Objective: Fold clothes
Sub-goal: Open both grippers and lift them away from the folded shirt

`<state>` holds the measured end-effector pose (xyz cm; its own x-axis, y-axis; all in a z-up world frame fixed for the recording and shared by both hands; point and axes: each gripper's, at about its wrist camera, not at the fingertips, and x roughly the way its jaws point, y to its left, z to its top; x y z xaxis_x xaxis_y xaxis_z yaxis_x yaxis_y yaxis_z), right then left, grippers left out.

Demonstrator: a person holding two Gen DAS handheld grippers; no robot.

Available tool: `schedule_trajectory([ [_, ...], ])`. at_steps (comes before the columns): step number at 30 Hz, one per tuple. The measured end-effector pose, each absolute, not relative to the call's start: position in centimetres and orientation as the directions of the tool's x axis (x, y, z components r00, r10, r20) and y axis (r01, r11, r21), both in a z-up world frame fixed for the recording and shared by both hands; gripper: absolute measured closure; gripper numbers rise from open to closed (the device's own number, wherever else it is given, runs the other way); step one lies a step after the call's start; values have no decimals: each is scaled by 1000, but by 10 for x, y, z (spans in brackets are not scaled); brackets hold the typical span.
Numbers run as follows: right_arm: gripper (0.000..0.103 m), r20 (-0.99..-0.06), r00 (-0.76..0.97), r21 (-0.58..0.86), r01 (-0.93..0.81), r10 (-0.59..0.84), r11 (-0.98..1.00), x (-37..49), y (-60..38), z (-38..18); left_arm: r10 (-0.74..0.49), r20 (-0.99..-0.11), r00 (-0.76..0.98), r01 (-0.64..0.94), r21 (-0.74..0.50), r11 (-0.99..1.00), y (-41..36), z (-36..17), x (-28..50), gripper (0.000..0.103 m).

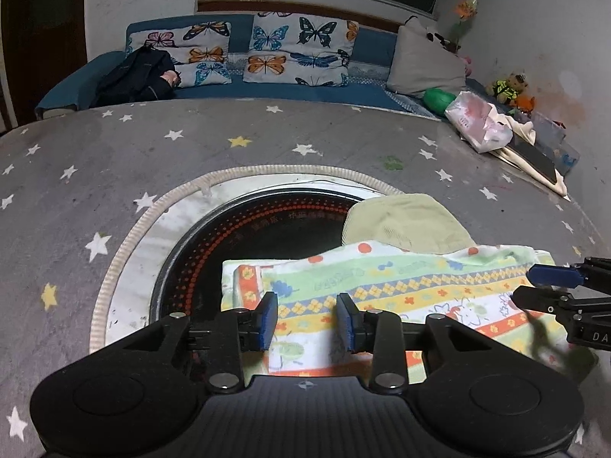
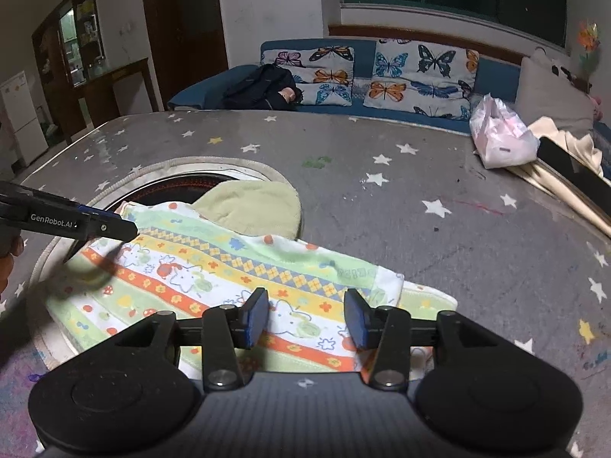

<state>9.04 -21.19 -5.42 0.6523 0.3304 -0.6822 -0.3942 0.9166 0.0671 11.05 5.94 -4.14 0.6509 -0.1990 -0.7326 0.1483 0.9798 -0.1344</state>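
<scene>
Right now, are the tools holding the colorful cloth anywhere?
No. The left tool and right tool are both open above the colorful cloth, gripping nothing.

Left claw (image 1: pixel 307 318) open over patterned towel (image 1: pixel 401 290), starry table (image 1: pixel 191 152)

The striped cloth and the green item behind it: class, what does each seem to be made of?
Striped cloth: probably woven cotton towelling, matte, with printed cartoon bands and soft folds. Green item: likely a ribbed knit, matte, with fine ridges showing; its fibre cannot be told.
</scene>
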Motion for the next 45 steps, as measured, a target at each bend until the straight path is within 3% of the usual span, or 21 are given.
schedule_trajectory([
  [7,42,-660,641,71,-467,393,881,61,-197,-45,-192,-714,673,150,-122,981,60,-32,84,51],
  [24,38,-654,641,-45,-564,402,825,11,-155,-53,-146,-704,695,123,-83,989,67,-46,27,40],
  [33,35,-658,622,-16,-575,425,818,2,-151,-59,-147,-711,688,103,-105,989,73,-47,20,34],
  [35,29,-651,618,-10,-587,440,810,-2,-151,-54,-148,-717,681,95,-114,989,75,-44,18,33],
  [45,20,-651,542,30,-681,532,732,-27,-145,-48,-130,-743,656,50,-130,990,75,-40,5,18],
])
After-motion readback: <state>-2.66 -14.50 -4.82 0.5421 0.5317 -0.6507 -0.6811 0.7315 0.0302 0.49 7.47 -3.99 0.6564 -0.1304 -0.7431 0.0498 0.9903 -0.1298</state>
